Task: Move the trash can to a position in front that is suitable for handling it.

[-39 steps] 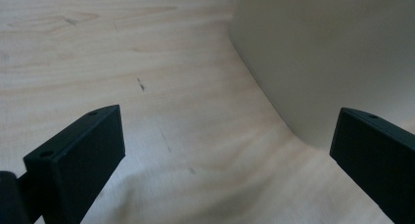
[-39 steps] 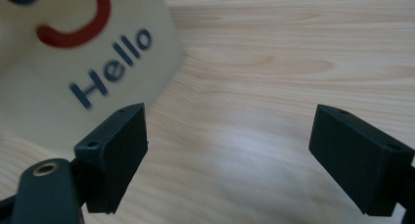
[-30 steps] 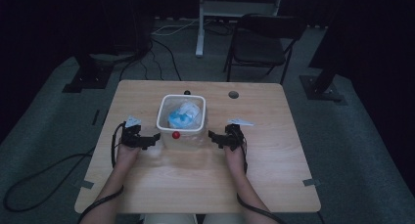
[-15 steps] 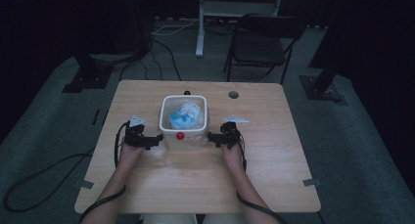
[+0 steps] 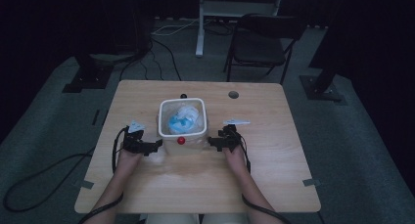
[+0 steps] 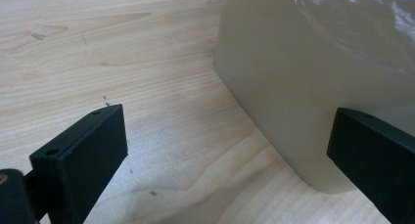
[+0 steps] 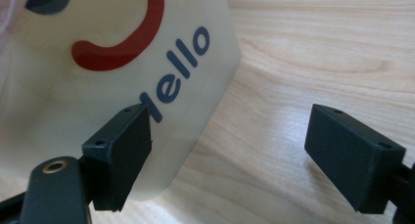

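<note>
Pretty dim room around a light wooden table [image 5: 274, 175] with a round grommet hole [image 5: 233, 94] near its far edge. Behind it there's a black folding chair [image 5: 262, 45] next to a white stand post [image 5: 199, 26]. Black cables [image 5: 161, 48] snake over the grey carpet [image 5: 352, 150], plus dark stand bases [image 5: 85, 77] on both sides.

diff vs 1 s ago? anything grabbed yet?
Both grippers closed in on the white bin: left gripper moved right toward its left side, right gripper moved left toward its right side. Both are open at the bin's lower corners; nothing is grabbed. The bin and table are unchanged.
</note>
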Motion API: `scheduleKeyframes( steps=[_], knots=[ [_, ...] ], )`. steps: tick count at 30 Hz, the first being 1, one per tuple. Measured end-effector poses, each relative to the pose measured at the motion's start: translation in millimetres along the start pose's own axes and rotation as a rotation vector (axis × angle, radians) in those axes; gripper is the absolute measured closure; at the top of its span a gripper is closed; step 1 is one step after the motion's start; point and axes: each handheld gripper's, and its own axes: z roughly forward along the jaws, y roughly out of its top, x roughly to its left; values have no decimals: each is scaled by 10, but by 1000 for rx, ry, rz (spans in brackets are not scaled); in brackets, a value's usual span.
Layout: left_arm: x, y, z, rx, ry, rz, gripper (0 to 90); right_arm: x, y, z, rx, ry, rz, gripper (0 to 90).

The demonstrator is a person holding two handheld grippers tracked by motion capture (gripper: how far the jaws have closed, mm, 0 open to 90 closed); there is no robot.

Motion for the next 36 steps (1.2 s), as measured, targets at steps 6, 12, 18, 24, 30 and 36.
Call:
scheduleKeyframes(
  steps=[6, 12, 18, 24, 30, 36],
  knots=[
    [-117, -55, -75, 17, -20, 29, 19, -2, -39, -93, 23, 20, -43, 169],
    [-240, -139, -138, 23, -49, 26, 19, -10, -95, -169, 33, 34, -48, 169],
    [-372, -191, -195, 28, -64, 57, 18, -7, -171, -287, 32, 31, -81, 171],
    [-495, -264, -282, 33, -65, 72, 18, 7, -245, -374, 39, 54, -82, 171],
    [-619, -324, -343, 39, -75, 99, 18, 14, -309, -448, 52, 70, -106, 171],
    [-834, -404, -403, 48, -113, 122, 18, -13, -358, -565, 60, 69, -128, 172]
  ],
)
